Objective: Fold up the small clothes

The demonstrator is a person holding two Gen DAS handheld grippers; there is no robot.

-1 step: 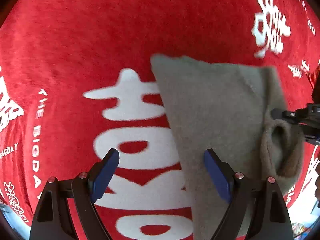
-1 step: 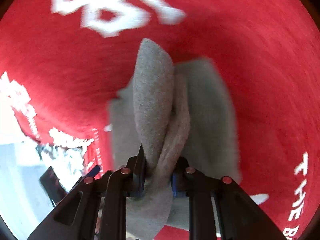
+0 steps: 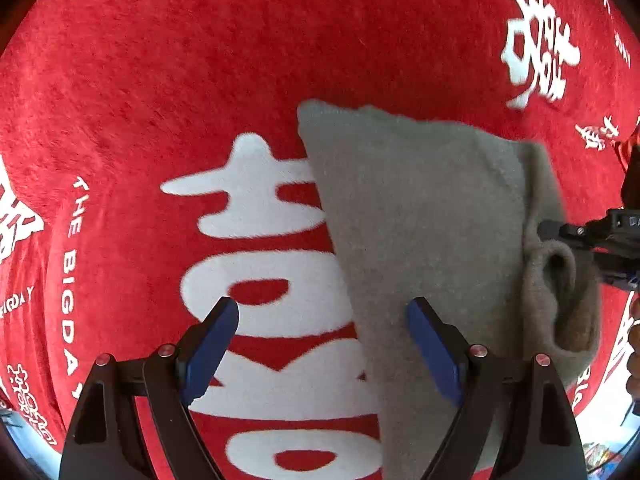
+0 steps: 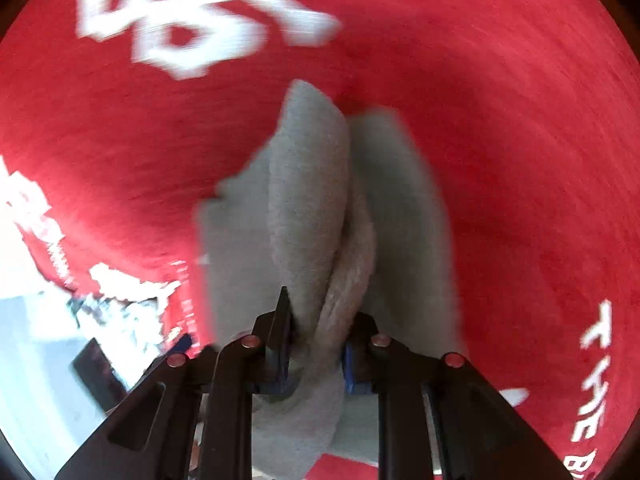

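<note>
A single grey fleece garment (image 3: pixel 420 220), thick and fuzzy, lies on a red plush cloth (image 3: pixel 200 60) printed with large white characters and small lettering. Seen from the left wrist camera, most of the garment spreads flat as a broad wedge, while its right-hand edge bunches into a soft rolled loop. From the right wrist camera the same garment (image 4: pixel 312 200) rises in two upright folds, one behind the other, its edges smeared by motion blur.

The right gripper (image 4: pixel 316 356) is closing its jaws on a gathered bunch of that fleece, the blue pads pressing the fabric from both sides; in the left view it (image 3: pixel 592 240) enters from the right edge, largely cut off. The left gripper (image 3: pixel 324 344) stands wide with nothing gripped, one blue pad over the red cloth, the other over the garment's flat part.

Beyond the cloth's lower-left border in the right view, pale surroundings and a dark object are too blurred to identify. The garment's type cannot be made out.
</note>
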